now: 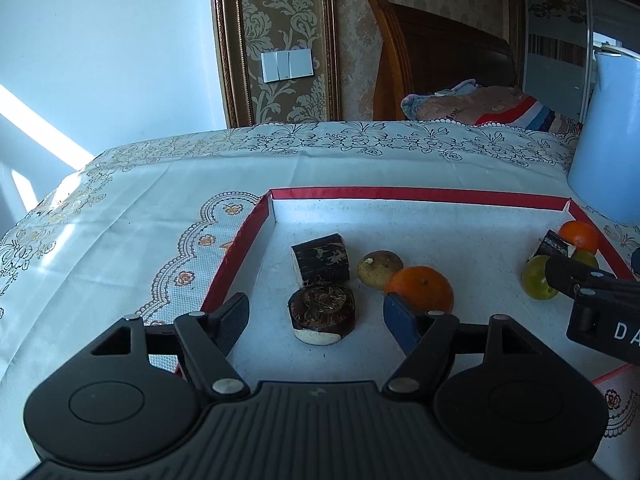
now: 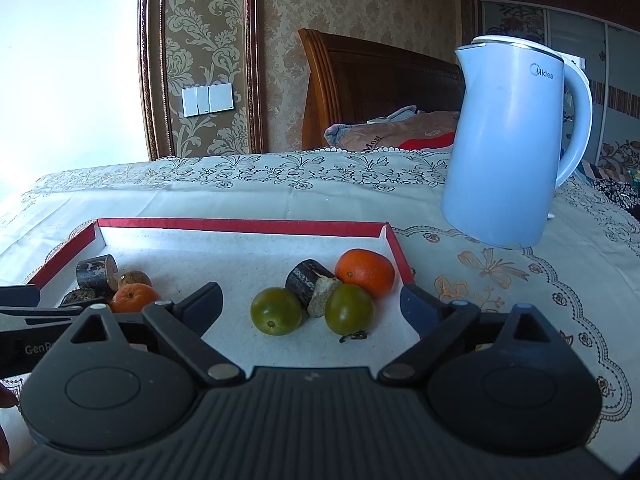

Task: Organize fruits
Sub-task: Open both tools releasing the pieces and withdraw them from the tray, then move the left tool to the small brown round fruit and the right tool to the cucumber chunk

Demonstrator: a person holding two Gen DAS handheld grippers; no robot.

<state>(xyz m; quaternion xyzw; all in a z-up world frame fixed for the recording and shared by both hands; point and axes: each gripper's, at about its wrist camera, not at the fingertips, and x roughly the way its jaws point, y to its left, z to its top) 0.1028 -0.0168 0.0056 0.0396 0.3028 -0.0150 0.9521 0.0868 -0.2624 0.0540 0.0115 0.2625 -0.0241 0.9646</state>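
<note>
A red-rimmed tray with a white floor holds the fruit. My left gripper is open low over it, with a dark round stub lying loose between the fingers. Behind that are a second dark stub, a brownish fruit and an orange. My right gripper is open wide near the tray's right corner. Two green fruits, a dark stub and another orange lie just ahead of its fingers, untouched.
A pale blue electric kettle stands on the patterned tablecloth right of the tray. The table's far edge meets a bed with a wooden headboard. One finger of the right gripper reaches in over the green fruit.
</note>
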